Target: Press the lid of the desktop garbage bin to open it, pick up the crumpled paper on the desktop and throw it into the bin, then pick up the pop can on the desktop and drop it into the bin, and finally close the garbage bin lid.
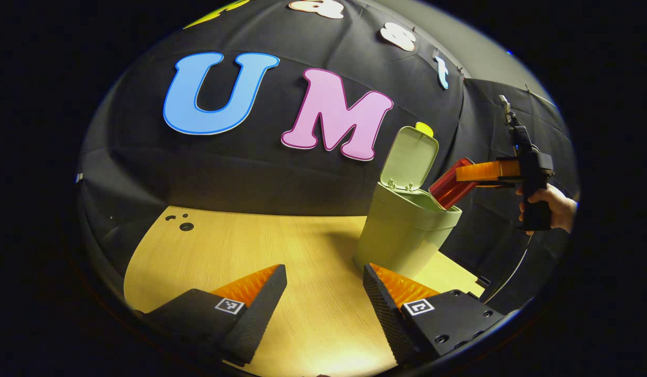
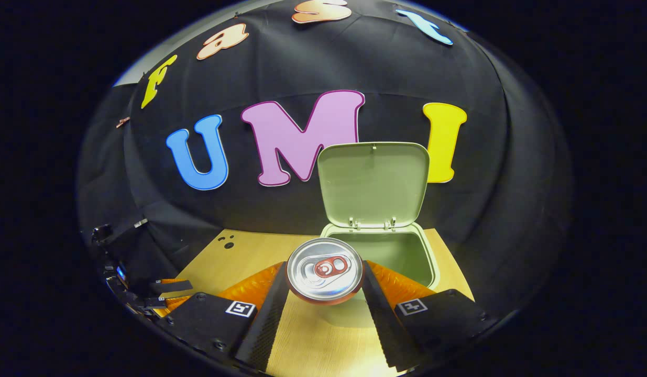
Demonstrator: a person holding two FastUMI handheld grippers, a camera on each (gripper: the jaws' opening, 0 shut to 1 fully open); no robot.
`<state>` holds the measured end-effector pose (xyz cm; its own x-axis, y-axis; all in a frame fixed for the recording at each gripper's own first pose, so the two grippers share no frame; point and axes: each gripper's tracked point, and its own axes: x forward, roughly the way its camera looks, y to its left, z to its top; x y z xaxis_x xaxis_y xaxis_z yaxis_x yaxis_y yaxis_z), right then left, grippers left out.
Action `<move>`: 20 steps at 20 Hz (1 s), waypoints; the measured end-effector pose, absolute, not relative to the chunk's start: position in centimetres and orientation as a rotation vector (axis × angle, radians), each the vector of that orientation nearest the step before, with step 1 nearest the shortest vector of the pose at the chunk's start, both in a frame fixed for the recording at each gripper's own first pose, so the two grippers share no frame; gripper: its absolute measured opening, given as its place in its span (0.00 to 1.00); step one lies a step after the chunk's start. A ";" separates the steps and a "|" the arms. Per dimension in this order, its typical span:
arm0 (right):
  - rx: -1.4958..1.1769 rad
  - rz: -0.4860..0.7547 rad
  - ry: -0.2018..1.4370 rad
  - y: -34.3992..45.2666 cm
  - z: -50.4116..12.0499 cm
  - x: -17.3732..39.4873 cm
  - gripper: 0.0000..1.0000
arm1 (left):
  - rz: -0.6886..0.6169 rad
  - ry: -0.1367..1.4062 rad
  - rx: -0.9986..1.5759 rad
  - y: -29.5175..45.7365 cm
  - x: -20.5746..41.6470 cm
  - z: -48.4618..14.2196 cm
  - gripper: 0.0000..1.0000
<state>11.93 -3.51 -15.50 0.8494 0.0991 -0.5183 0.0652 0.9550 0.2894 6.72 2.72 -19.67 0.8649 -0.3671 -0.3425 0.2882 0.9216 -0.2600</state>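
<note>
On a wooden table (image 1: 223,246): garbage bin (image 1: 402,235), lid (image 2: 373,180) propped upright for dropping. Right hand-held gripper (image 2: 326,283) clamped on pop can (image 2: 325,275), tilted over the bin's mouth. Left hand-held gripper (image 1: 325,283) spread wide, empty, hanging back.

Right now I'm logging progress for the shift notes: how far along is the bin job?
Done: the bin stands with its lid up, and no crumpled paper lies on the visible desktop, though the bin's inside can't be checked. In hand: the right tongs grip the pop can, tilted at the bin's rim. Left: releasing the can, then closing the lid. The left tongs are open.
</note>
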 end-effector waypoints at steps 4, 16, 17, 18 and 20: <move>0.282 -0.019 0.574 -5.4 -17.1 13.6 0.82 | -0.342 0.404 -0.192 2.9 6.8 -19.9 0.95; 0.235 0.007 0.719 -4.8 -22.5 14.7 0.83 | -0.326 0.422 -0.200 2.9 6.4 -20.5 0.95; 0.237 0.006 0.725 -4.8 -22.7 14.7 0.84 | -0.323 0.422 -0.199 2.9 6.3 -20.6 0.95; 0.241 0.004 0.730 -4.8 -22.8 14.7 0.84 | -0.319 0.423 -0.199 3.0 6.2 -20.5 0.95; 0.247 -0.004 0.735 -4.9 -23.0 14.4 0.84 | -0.314 0.425 -0.205 2.9 6.0 -20.6 0.95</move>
<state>14.41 -4.92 -22.98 0.7433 0.0825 -0.6639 0.0901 0.9710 0.2215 6.03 2.93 -20.62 0.8641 -0.3401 -0.3710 0.2554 0.9315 -0.2592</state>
